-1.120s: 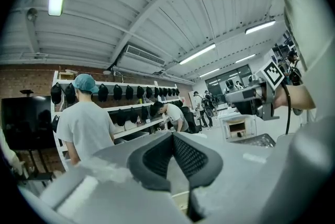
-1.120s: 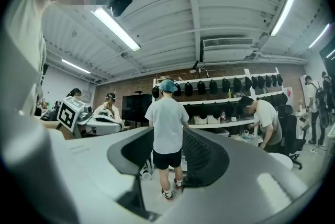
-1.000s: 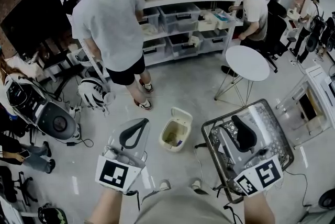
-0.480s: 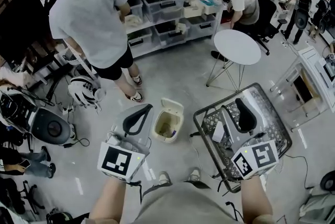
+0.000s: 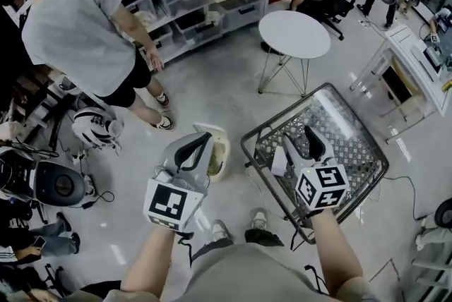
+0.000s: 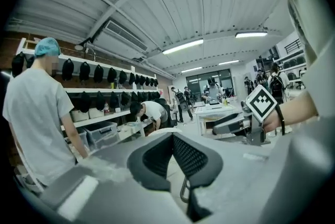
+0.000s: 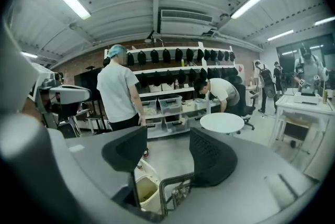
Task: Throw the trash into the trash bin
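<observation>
Head view first: the bin (image 5: 220,154) stands on the floor with its lid tipped up, just left of the wire basket (image 5: 277,112). My left claw (image 5: 201,142) hangs over the bin's near left side and hides part of it from me. In the left gripper view its two dark pads meet at the tip, so this claw is closed with nothing in it.

My right claw (image 5: 298,142) is over the near left part of the basket. The bin lies to its left, with the basket's left rim between the two. In the right gripper view the jaws stand well apart and are opening, with nothing between the pads. Through the gap I see the bin low down, towards the left jaw, with the basket's dark corner frame just right of it. Small bits (image 7: 180,194) lie inside that corner, too small for me to name, so I cannot tell from here whether they are trash.

Farther off, a round white table (image 5: 294,34) stands beyond the basket. A person in a grey shirt (image 5: 74,32) stands at the far left, and shelves (image 5: 191,11) with clear boxes run along the far wall.
</observation>
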`<state>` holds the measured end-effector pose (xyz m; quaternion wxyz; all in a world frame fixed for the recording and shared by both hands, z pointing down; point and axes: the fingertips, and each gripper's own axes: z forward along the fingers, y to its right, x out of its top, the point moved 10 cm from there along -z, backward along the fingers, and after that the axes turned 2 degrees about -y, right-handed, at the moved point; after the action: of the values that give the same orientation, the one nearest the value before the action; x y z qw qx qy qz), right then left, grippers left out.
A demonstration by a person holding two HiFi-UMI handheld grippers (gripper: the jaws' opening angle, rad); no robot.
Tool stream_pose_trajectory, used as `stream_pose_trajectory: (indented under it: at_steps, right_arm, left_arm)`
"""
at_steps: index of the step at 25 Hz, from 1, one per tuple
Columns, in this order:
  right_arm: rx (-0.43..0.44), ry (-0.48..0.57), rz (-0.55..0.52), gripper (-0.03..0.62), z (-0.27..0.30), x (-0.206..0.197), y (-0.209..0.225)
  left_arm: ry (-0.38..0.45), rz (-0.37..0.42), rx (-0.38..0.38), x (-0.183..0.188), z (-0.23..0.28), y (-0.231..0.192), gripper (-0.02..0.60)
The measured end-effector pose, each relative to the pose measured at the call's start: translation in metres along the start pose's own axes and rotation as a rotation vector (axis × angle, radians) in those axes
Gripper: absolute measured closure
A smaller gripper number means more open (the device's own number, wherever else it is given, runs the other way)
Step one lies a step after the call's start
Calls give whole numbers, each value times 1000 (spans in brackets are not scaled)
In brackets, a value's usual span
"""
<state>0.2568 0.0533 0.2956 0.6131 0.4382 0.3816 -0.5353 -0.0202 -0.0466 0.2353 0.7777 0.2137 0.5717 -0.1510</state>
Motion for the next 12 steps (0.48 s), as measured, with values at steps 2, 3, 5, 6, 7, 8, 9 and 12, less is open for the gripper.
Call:
stream_pose_trajectory:
  at_steps: [2,3,5,6,7,8,9,12]
  right_arm:
    - [-9,-39,25,328,11,-23,14]
    - [-14,-62,37,324,16,-35,19]
    - [-28,-114,60,316,27,-60,30]
    - [-36,-140,70,313,32,-73,35]
    - [-45,-167,78,312,38,-86,40]
    - [-54,-194,86,310,44,-98,45]
    - [-63,-220,93,310,49,-111,49]
    - [-88,-301,114,309,66,-144,56]
  left_arm:
    - [-31,1,-19,-13,19,5,578]
    - [-46,2,-31,-20,28,7,578]
    - [-83,-20,-52,-37,45,13,578]
    - [-106,-33,-61,-46,53,16,578]
    - [-129,-44,-69,-55,61,19,578]
    - [-153,-51,-75,-64,69,22,578]
    - [-178,-56,-80,-73,75,25,578]
    - [-247,-73,-96,-96,90,31,578]
